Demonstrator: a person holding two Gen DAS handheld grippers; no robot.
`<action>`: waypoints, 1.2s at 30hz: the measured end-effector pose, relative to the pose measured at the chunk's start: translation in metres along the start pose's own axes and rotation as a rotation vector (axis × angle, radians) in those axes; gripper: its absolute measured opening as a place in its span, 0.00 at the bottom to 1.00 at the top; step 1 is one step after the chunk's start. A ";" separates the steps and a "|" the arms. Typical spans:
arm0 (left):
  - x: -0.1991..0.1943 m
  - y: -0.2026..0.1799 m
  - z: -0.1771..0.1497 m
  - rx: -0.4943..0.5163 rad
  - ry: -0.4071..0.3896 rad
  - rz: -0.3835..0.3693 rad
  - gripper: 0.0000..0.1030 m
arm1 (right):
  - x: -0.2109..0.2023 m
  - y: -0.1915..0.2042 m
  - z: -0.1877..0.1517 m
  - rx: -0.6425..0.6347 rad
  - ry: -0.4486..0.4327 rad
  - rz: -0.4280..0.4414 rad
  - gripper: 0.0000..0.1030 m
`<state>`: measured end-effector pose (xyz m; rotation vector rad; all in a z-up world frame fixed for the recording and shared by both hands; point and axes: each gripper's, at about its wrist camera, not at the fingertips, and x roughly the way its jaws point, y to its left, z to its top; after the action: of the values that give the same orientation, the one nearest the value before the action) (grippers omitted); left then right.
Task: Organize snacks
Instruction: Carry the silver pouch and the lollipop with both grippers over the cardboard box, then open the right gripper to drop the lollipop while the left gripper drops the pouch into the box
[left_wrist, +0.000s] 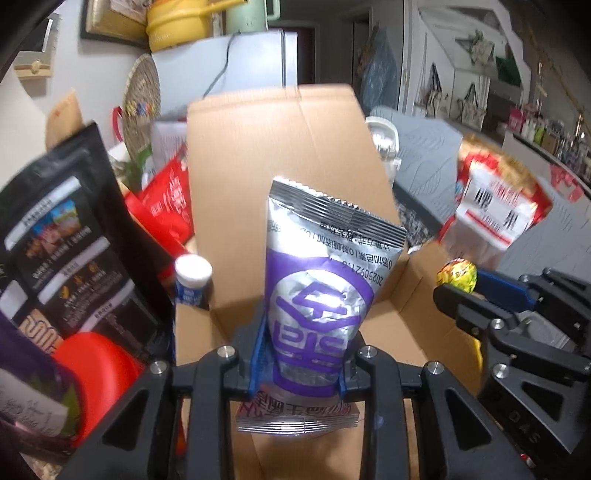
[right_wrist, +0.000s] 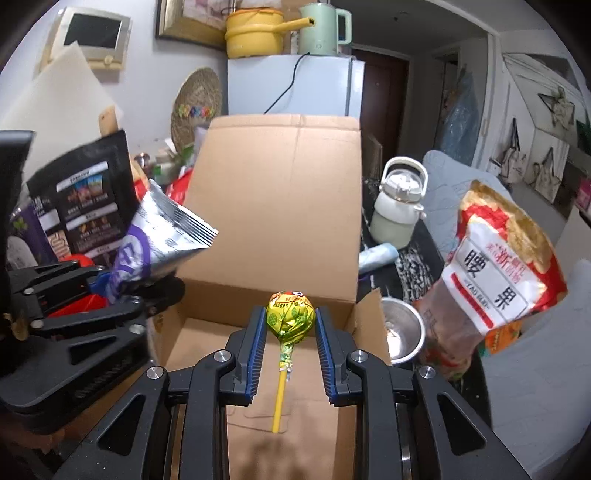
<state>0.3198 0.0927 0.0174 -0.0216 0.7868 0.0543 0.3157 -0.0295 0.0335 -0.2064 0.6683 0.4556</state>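
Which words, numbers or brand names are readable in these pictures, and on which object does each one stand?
"腰果" and "YAO GUO": white label of the red nut bag.
"20250921", seen upside down: silver and purple pouch.
"DAS": black body of the right tool, near the frame's lower right.
Black bag, small white bottle, lollipop: unreadable.

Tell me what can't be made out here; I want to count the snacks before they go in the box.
- Box floor: the near part is hidden by the fingers in both wrist views.
- Silver pouch: lower print is covered by the left gripper.
- Black bag: cut off by the left edge, small print blurred.
- Red packs behind it: mostly hidden, number unclear.
- Metal bowl: contents too small to tell.
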 end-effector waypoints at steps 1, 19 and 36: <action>0.005 0.001 -0.001 -0.003 0.012 0.004 0.28 | 0.003 0.000 -0.001 -0.002 0.008 0.001 0.26; 0.048 0.000 -0.013 -0.014 0.160 0.050 0.28 | 0.041 -0.011 -0.025 0.063 0.156 0.022 0.53; 0.009 0.001 -0.010 -0.009 0.096 0.092 0.83 | 0.007 -0.011 -0.018 0.073 0.130 0.003 0.57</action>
<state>0.3191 0.0932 0.0039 0.0036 0.8832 0.1452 0.3156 -0.0433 0.0154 -0.1667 0.8116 0.4220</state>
